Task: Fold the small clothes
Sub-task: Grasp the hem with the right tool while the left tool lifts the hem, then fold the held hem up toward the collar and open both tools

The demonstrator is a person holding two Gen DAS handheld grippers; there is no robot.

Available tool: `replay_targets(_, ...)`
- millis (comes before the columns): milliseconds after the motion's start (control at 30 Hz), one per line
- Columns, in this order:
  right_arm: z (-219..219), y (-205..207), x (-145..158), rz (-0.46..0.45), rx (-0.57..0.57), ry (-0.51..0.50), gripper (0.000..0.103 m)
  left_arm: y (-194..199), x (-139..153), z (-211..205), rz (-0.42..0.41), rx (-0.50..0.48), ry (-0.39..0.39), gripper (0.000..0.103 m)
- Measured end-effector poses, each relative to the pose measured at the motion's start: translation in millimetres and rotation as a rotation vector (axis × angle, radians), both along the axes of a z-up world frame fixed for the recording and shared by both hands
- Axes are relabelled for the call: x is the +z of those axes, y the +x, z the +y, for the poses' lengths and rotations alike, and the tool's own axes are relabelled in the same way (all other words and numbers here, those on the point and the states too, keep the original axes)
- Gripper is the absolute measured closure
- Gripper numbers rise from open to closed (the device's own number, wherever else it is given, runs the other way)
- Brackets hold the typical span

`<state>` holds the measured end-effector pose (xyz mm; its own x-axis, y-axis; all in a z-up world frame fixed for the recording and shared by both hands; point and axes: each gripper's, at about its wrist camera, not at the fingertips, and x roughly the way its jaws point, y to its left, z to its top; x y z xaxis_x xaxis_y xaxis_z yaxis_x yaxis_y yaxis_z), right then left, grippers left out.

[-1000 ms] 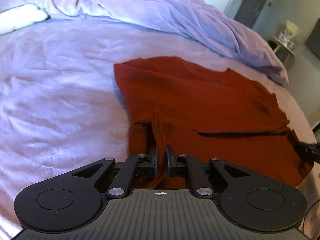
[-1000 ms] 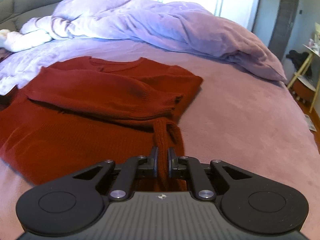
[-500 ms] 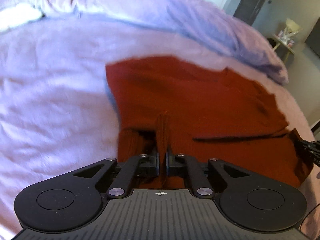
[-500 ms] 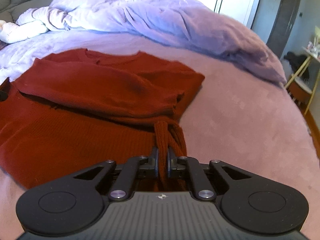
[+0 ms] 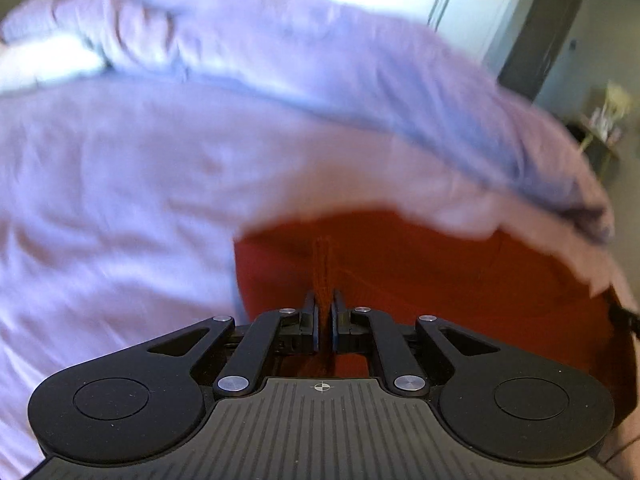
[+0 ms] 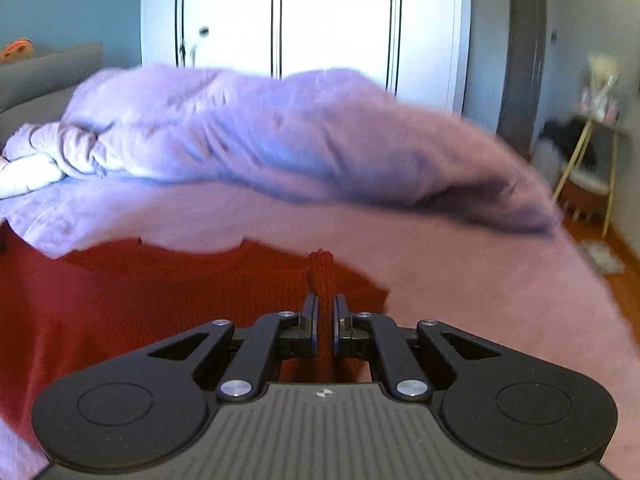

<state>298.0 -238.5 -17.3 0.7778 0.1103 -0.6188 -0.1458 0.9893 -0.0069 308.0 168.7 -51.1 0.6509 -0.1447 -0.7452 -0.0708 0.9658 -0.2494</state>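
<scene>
The left gripper is clamped on a pinched ridge of the red knit sweater, and the right gripper is clamped the same way on another bunched fold of it, a ribbed tuft standing up between the pads. From the two grips the sweater spreads over the lilac bedsheet, one red panel running away to the left in the right wrist view. Beyond it lies a heaped lilac duvet — well apart from the garment.

The knit looks soft, limp and fairly thick, so it should drape and sag between the two holds rather than keep a line. It seems light and not slippery — holds on the hem corners or edges, kept level, look the surest for a clean crease.
</scene>
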Motion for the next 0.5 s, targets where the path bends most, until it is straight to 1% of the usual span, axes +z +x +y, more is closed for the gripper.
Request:
replay_targets(67,5.6,14.4,-17.6,0.061,0.007,-0.014,0.097,-1.6,-12.7,-1.9,0.032,-0.022,0.0,0.094)
replay_targets(100,9.5,17.2,-23.4,0.077,0.014,-0.032,0.097,-4.5,-16.7,-2.2,0.031,-0.044,-0.011,0.087)
replay_targets(133,11.6,19.8,-28.5,0.093,0.021,-0.057,0.096,-7.6,-18.6,-1.8,0.021,-0.057,-0.015,0.073)
replay_targets(167,12.6,21.9,-32.5,0.108,0.037,-0.072,0.096,-10.8,-20.0,-0.6,0.015,-0.067,-0.017,0.065)
replay_targets(200,13.4,19.4,-35.0,0.115,0.048,-0.074,0.094,-12.7,-21.6,0.5,0.01,-0.074,-0.019,0.06)
replay_targets(233,14.5,18.6,-37.2,0.123,0.056,-0.083,0.091,-12.9,-22.6,1.6,0.011,-0.078,-0.021,0.059)
replay_targets(267,15.3,19.6,-39.7,0.132,0.057,-0.101,0.089,-12.0,-23.4,2.9,0.018,-0.078,-0.025,0.06)
replay_targets(300,15.9,21.0,-42.1,0.14,0.06,-0.115,0.087,-9.9,-24.7,3.8,0.025,-0.074,-0.03,0.063)
replay_targets(333,16.3,21.2,-43.2,0.144,0.059,-0.118,0.087,-10.2,-24.9,3.0,0.027,-0.071,-0.029,0.071)
replay_targets(367,15.6,22.9,-44.3,0.147,0.057,-0.112,0.087,-8.7,-25.0,1.3,0.03,-0.07,-0.023,0.081)
replay_targets(400,15.2,24.0,-44.5,0.146,0.055,-0.105,0.087,-8.2,-24.6,-0.5,0.036,-0.072,-0.013,0.093)
replay_targets(433,14.4,24.4,-44.2,0.143,0.055,-0.099,0.088,-8.2,-23.3,-1.6,0.038,-0.07,0.0,0.095)
replay_targets(467,14.8,24.9,-44.5,0.145,0.057,-0.084,0.097,-7.3,-21.9,-3.1,0.041,-0.069,0.011,0.095)
replay_targets(500,14.6,26.8,-45.2,0.145,0.062,-0.072,0.097,-7.0,-18.1,-3.9,0.037,-0.066,0.024,0.095)
